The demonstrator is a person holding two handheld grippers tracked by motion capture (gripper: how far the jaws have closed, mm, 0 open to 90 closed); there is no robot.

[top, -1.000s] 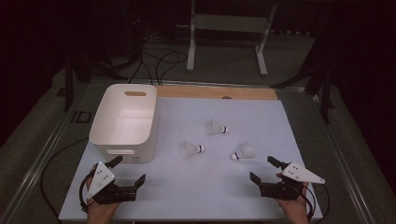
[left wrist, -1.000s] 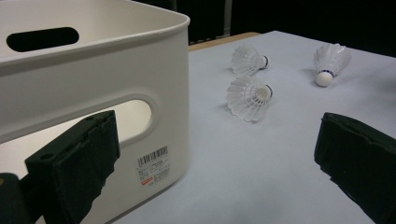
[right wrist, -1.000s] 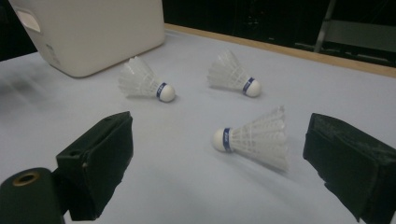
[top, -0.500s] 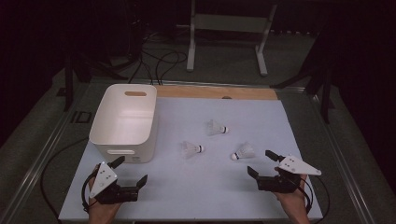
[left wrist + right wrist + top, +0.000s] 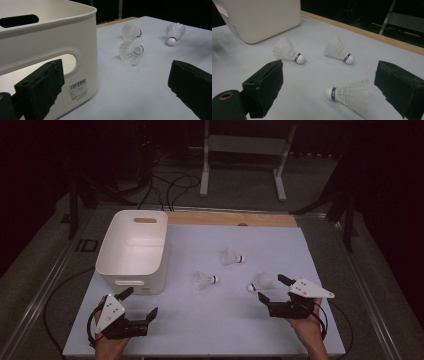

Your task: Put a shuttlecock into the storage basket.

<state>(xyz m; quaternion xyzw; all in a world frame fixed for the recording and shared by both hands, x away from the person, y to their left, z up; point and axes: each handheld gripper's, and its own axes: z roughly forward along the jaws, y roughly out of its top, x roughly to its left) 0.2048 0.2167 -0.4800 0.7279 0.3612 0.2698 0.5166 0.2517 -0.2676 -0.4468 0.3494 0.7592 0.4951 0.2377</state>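
Just ahead of the right gripper [image 5: 276, 288], a shuttlecock [image 5: 259, 282], untouched.

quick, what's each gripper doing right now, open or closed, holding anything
Left gripper: open, holding nothing, beside the white bin.
Right gripper: open, holding nothing, near the closest shuttlecock.

open mat [image 5: 240, 315] ahead, bin [image 5: 132, 252] blocking left
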